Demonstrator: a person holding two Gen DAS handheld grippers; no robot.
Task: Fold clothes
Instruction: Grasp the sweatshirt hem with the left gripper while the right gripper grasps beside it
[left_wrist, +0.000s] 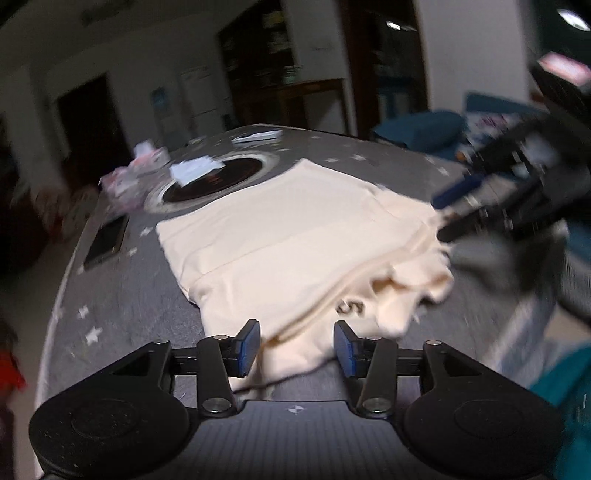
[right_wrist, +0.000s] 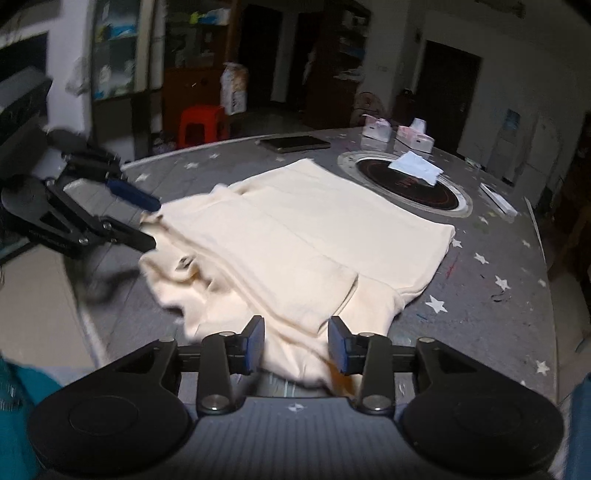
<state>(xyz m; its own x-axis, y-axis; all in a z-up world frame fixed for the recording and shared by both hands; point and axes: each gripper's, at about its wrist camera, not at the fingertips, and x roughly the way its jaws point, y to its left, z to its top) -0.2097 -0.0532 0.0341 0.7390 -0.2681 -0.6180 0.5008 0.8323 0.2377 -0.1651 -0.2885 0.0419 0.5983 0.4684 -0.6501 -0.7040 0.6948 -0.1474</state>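
Observation:
A cream garment lies partly folded on the grey star-patterned table; it also shows in the right wrist view. My left gripper is open, its blue pads either side of the garment's near edge. It also shows at the left of the right wrist view, jaws apart at a bunched corner. My right gripper is open over the garment's near edge. It also shows blurred at the right of the left wrist view, at the garment's far right corner.
A round black hotplate with white paper on it is set into the table behind the garment. Pink tissue boxes, a dark tablet and a phone lie nearby. A red stool stands beyond the table.

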